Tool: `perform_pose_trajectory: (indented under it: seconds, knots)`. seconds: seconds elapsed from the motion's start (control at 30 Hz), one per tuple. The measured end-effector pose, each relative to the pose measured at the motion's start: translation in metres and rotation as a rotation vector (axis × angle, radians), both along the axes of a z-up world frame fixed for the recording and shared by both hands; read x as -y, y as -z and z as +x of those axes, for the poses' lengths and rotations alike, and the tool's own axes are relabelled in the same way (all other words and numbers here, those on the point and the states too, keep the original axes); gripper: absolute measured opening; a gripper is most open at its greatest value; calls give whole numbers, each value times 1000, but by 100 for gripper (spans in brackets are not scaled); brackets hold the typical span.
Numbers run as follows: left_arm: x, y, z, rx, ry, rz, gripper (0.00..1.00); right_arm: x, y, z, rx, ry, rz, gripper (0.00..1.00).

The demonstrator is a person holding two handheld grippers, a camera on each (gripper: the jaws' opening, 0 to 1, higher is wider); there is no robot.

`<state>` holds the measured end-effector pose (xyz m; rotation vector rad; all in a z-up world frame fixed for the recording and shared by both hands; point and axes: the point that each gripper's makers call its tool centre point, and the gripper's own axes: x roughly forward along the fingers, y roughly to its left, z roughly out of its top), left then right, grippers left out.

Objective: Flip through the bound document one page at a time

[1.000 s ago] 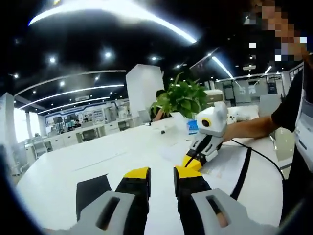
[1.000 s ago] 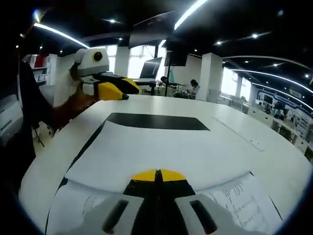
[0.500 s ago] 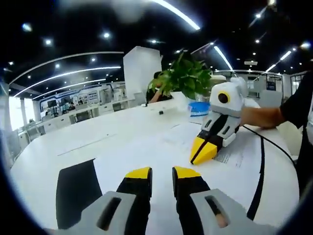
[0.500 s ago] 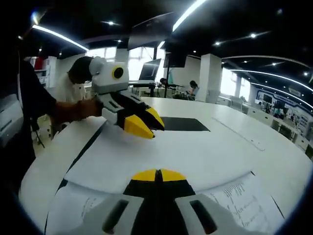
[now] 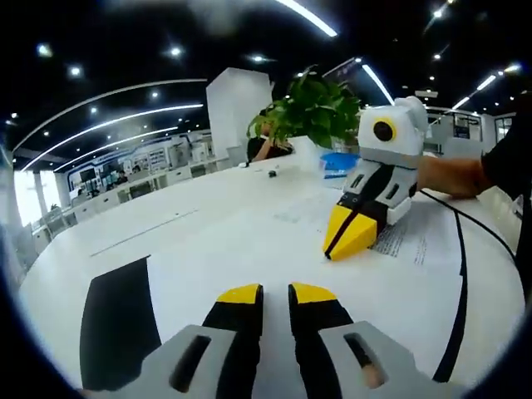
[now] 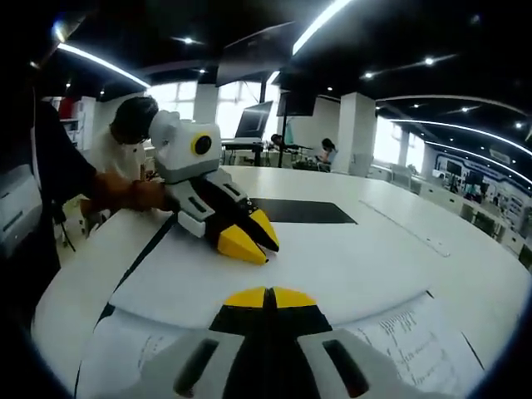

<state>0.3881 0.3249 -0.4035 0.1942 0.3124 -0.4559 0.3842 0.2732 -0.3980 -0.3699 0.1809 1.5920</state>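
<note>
In the left gripper view, my left gripper [image 5: 274, 293] rises from 6 o'clock with its yellow-tipped jaws a narrow gap apart, holding nothing, poised over the white sheet of the bound document [image 5: 249, 249]. The document spreads across the white round table [image 5: 100, 241]. A black cover panel [image 5: 116, 324] lies at 8 o'clock, its near edge running toward the table rim. At 2 o'clock my right gripper [image 5: 353, 237] comes in from the right, its yellow tips pressed together and down on the paper, just beside a block of printed text [image 5: 403, 241]. A black cable [image 5: 465, 274] curves along the right table edge. A potted green plant [image 5: 312, 108] stands at 1 o'clock, well behind the grippers. The sheet between my two grippers is bare, flat paper.

In the right gripper view, my right gripper [image 6: 268, 297] sits at 6 o'clock with its jaws closed tip to tip; whether a page is pinched between them I cannot tell. A printed page [image 6: 416, 341] fans out at 4 o'clock, its curved upper edge lifted over the blank sheet. My left gripper [image 6: 249, 241] points down at 11 o'clock, its tips slightly parted just above the blank sheet. The black cover panel [image 6: 303, 211] lies at 12 o'clock beyond it. From 1 to 3 o'clock the tabletop stretches bare to its far rim.
</note>
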Motion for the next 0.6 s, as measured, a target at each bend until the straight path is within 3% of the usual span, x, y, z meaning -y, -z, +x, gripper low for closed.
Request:
perform_pose_trajectory:
  seconds: [0.17,0.6]
  knots:
    - [-3,6,-1,-29,-1,-4,8,0,0,0,-1,0,4,3]
    - [-3,8,-3,-34,5,-12,3,0,1,0,-2,3,4,3]
